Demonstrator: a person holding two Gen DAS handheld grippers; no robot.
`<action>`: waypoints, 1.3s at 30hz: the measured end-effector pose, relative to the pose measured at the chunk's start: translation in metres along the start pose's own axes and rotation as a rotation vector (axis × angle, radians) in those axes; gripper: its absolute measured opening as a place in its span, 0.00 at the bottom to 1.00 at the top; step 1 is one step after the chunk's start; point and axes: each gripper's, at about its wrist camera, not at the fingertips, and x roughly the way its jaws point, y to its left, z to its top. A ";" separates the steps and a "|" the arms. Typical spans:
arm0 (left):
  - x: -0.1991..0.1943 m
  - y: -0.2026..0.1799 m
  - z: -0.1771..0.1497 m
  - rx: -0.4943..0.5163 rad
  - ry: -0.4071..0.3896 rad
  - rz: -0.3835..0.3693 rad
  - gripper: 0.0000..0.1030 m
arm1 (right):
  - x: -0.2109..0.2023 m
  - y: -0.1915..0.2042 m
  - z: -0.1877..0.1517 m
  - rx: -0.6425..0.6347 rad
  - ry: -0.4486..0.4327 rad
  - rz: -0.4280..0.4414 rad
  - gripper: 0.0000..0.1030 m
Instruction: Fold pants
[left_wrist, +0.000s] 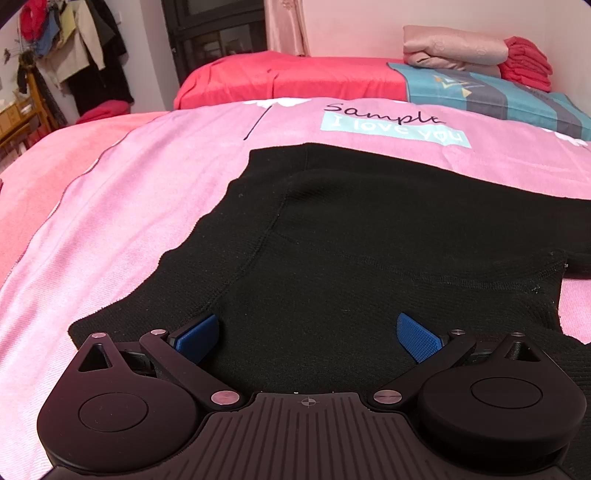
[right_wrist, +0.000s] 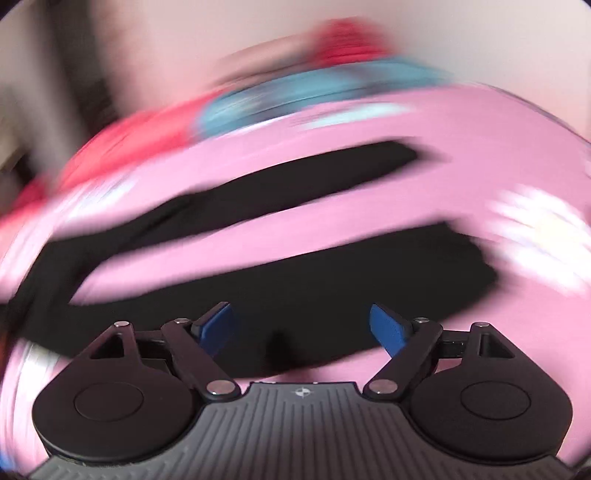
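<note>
Black pants (left_wrist: 369, 229) | legs run rightward (flat on bedspread (left_wrist: 129, 192)) | both hand-held grippers released, left (left_wrist: 308, 334), right (right_wrist: 301, 326)

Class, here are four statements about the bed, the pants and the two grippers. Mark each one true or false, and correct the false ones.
1. The pants are black. True.
2. The left gripper is clamped on a red towel. False: its jaws stand open over the pants, holding nothing.
3. The pants lie on a pink bedspread. True.
4. The right gripper is shut. False: its jaws stand apart, nothing between them.
</note>
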 end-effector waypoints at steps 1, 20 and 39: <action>0.000 0.000 0.000 0.000 0.000 0.000 1.00 | 0.000 -0.020 0.000 0.103 -0.021 -0.057 0.85; -0.001 -0.002 0.000 -0.001 -0.003 0.006 1.00 | -0.018 -0.043 -0.026 0.225 -0.248 -0.199 0.39; -0.001 -0.004 -0.001 0.000 -0.010 0.017 1.00 | 0.004 0.036 -0.022 -0.114 -0.117 -0.205 0.67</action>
